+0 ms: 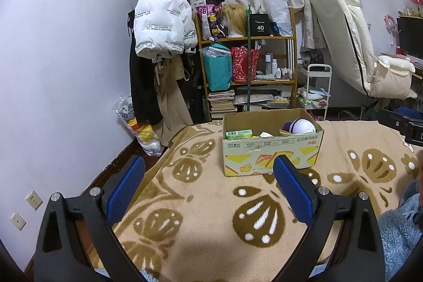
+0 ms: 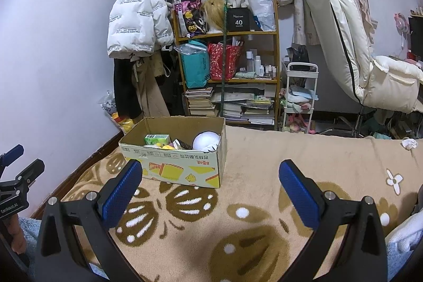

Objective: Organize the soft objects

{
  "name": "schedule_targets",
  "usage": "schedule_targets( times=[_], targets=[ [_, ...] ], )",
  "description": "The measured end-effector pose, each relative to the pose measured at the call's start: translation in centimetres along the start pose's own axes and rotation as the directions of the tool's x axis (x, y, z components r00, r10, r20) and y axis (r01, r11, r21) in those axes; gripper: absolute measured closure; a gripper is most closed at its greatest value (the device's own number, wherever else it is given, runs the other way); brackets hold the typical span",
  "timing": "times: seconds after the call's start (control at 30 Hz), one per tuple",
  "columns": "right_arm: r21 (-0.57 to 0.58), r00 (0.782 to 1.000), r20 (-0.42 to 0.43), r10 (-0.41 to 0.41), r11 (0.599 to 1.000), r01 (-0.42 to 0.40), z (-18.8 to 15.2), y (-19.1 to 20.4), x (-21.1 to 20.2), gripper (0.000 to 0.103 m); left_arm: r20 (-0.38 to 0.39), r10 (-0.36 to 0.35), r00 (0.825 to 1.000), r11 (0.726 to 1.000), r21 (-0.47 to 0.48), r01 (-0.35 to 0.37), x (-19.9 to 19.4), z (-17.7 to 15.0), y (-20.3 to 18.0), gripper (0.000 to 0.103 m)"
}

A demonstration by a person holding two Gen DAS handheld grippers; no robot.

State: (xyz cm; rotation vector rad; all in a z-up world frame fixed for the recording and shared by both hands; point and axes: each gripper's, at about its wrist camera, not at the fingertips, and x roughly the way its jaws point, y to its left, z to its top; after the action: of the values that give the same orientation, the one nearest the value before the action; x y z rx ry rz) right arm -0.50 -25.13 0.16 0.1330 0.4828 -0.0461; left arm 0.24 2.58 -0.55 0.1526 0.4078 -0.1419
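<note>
Left claw (image 1: 208, 177), jaws wide apart and empty, hovers over blanket (image 1: 211, 202); cardboard box (image 1: 272, 147) ahead holds white plush ball (image 1: 304, 126), half hidden. Right claw (image 2: 210, 181), likewise spread; box (image 2: 174, 157) left of centre, shelf (image 2: 227, 60) behind.

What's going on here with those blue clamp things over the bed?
A person holds a two-finger tool in each hand above a tan patterned blanket. The left tool and right tool are both open and hold nothing. Ahead sits an open cardboard box containing a white ball-shaped toy and a green carton.
</note>
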Motion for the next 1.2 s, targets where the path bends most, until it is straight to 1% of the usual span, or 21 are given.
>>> schedule_targets(
  times=[0.07,1.2],
  targets=[
    [0.0,1.0,0.001,-0.001,1.0,0.001,0.01,-0.03,0.03,0.0,-0.001,-0.008,1.0,1.0,0.002,0.008,0.03,-0.03,-0.08,0.006],
    [0.0,1.0,-0.001,0.003,1.0,-0.003,0.01,-0.37,0.04,0.0,-0.006,-0.001,1.0,1.0,0.011,0.002,0.03,-0.33,-0.35,0.006]
  ],
)
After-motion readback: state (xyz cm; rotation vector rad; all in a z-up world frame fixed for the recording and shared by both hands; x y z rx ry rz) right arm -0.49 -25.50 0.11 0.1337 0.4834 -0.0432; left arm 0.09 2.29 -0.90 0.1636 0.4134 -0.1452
